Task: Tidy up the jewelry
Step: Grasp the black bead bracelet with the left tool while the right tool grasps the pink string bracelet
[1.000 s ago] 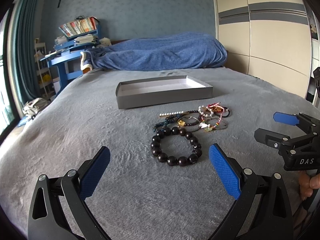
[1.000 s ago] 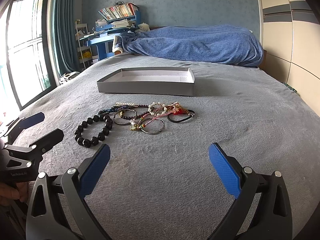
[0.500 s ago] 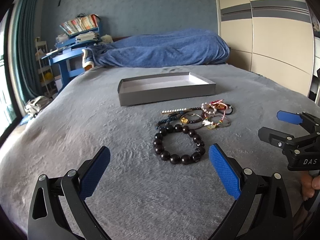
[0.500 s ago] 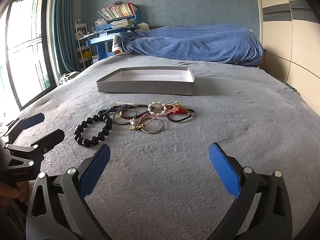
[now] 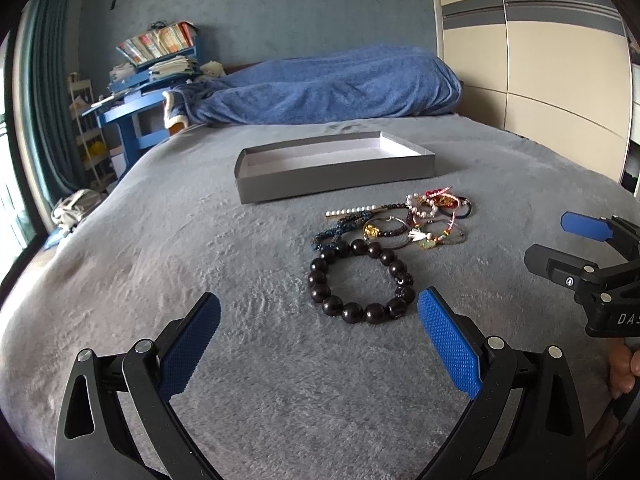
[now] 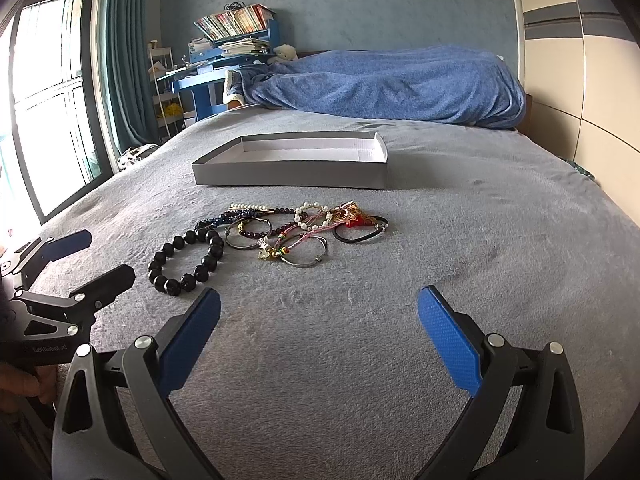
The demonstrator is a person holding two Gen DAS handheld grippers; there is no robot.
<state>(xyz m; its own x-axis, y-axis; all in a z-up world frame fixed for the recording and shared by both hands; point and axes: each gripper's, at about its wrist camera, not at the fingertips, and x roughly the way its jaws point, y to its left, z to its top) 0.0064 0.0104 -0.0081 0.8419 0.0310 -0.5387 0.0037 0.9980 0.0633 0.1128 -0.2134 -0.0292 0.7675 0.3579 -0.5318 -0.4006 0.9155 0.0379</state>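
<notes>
A pile of bracelets [image 5: 416, 220] lies on the grey bed cover [image 5: 200, 240]. It also shows in the right wrist view [image 6: 304, 228]. A large black bead bracelet [image 5: 360, 280] lies nearest, also in the right wrist view [image 6: 186, 258]. Behind the pile stands an empty shallow grey box [image 5: 336, 182], seen too in the right wrist view [image 6: 292, 174]. My left gripper [image 5: 318, 338] is open and empty, just short of the black bracelet. My right gripper [image 6: 318, 338] is open and empty, short of the pile. Each gripper shows in the other's view, the right [image 5: 576, 248] and the left [image 6: 80, 256].
A blue blanket [image 5: 328, 88] is heaped at the head of the bed. A blue desk with books [image 5: 156, 76] stands at the back left. Wardrobe doors [image 5: 540, 60] line the right. A window [image 6: 48, 112] and curtain are on the left.
My left gripper has moved slightly forward and lower toward the black bead bracelet, which now sits closer and lower in its view. The right gripper has barely moved.
</notes>
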